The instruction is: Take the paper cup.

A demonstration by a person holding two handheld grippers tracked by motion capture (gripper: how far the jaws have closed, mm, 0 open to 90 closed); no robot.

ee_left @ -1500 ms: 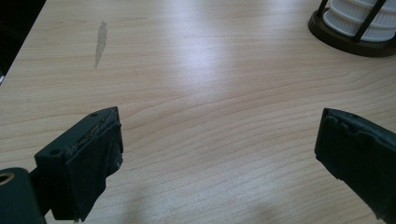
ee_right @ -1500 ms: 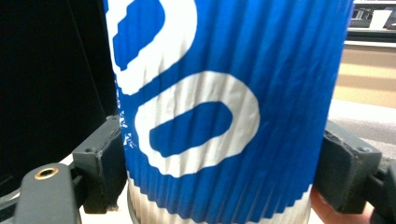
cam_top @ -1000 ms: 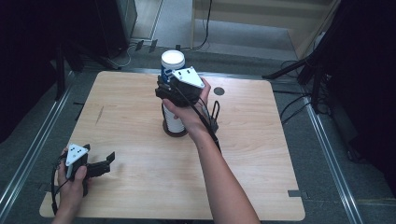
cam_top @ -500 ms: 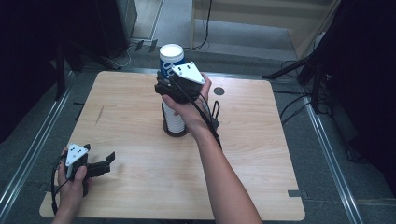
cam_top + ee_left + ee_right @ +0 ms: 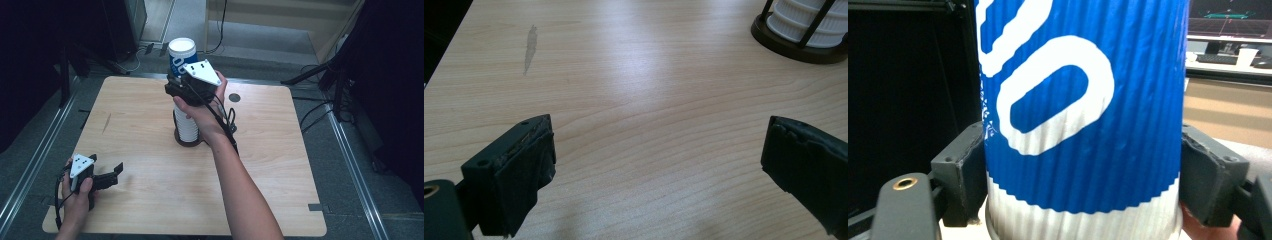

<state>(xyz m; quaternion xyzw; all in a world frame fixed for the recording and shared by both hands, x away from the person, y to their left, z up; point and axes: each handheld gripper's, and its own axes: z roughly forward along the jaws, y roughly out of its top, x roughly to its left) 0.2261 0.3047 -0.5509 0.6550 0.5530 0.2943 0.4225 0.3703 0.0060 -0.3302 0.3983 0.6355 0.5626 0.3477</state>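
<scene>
So the right gripper (image 5: 184,79) has its jaws clamped on a blue and white paper cup (image 5: 180,56), one pad pressed flat against each side of the ribbed sleeve. They've just been closing in on it, and the cup sits squarely between them. In the right gripper view the cup (image 5: 1080,120) is upright, with a blue wall, big white lettering and a white band at the bottom.

From the high view the cup is up in the air above a stack of white cups (image 5: 187,129), which stands in a dark round holder (image 5: 189,141) near the middle of the wooden surface (image 5: 280,165). The holder's thin black bars run up the sides of the stack. Can't tell whether the cup's bottom is free of the stack or not, because the hand covers that spot.

The left gripper (image 5: 107,178) rests low at the near left corner of the surface, jaws wide apart with nothing between them. In the left gripper view it's just bare wood grain between the pads, with the holder (image 5: 799,50) and its cups off at the top right, well apart from it.
</scene>
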